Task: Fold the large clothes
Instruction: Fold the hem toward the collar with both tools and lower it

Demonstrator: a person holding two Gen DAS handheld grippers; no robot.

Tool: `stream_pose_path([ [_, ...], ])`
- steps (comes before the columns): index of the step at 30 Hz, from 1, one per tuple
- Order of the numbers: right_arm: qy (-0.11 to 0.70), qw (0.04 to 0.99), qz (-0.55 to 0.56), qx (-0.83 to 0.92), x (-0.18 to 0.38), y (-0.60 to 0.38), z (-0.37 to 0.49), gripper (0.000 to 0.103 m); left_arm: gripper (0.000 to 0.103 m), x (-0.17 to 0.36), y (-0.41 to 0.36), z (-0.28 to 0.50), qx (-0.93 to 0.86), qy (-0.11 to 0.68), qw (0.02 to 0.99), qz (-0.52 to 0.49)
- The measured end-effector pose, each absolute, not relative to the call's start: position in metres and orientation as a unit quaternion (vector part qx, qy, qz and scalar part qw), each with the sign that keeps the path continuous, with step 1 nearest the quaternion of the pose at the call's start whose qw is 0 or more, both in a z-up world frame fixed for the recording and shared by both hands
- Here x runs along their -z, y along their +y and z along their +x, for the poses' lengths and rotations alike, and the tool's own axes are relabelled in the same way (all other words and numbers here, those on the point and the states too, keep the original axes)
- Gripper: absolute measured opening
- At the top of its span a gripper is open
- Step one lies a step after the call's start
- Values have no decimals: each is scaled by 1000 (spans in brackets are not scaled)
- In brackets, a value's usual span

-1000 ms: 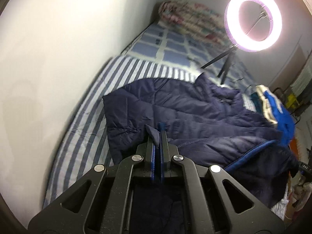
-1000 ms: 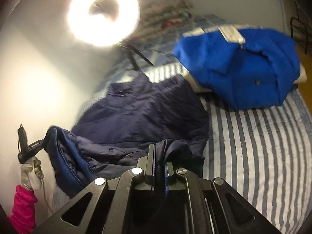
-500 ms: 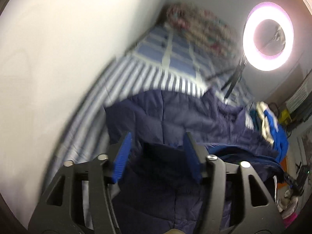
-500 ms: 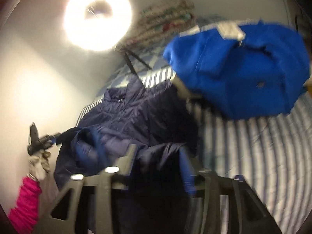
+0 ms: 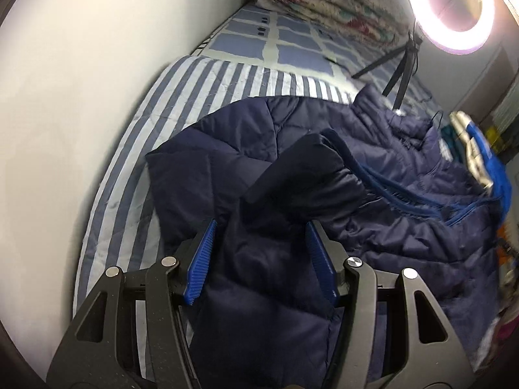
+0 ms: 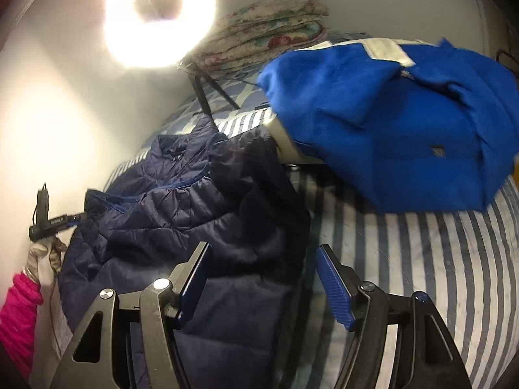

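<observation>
Both your tongs, left (image 5: 259, 259) and right (image 6: 264, 283), have let go and now gape wide. Your navy jacket (image 5: 373, 175) lies on the bed (image 5: 207, 77), stretching away ahead, under both tongs.

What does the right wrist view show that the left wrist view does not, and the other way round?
Only the right wrist view shows the person's gloved hand with its pink sleeve, and the blue garment nearly whole. Only the left wrist view shows the checked blanket clearly. Both show the navy jacket, the striped sheet, the ring light, the folded flowered quilt, and an open hand-held gripper.
</observation>
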State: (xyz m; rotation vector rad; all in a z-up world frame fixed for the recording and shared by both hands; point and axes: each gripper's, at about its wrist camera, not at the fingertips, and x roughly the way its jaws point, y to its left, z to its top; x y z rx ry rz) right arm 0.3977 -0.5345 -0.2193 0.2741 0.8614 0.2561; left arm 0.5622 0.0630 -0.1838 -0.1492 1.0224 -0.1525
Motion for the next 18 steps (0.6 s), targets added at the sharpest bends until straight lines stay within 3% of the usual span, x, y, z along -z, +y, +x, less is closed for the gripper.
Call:
stream_pose_path([
  [2,419,893,113,-123,218,-528,404,60,44,186,55,563,69,484,870,-55],
  [4,431,889,98,-116,218,-521,412,35,11,189,48,563,62,483,873,-36],
  [5,433,889,93,-113,217,-520,413,31,8,189,47,563,62,482,873,-31],
  [10,430,898,15,-92,207,-498,404,3,2,183,43,556,61,461,885,-9],
  [18,380,920,-44,-82,165,-485,369,0,1,144,52,536,65,417,906,-3],
])
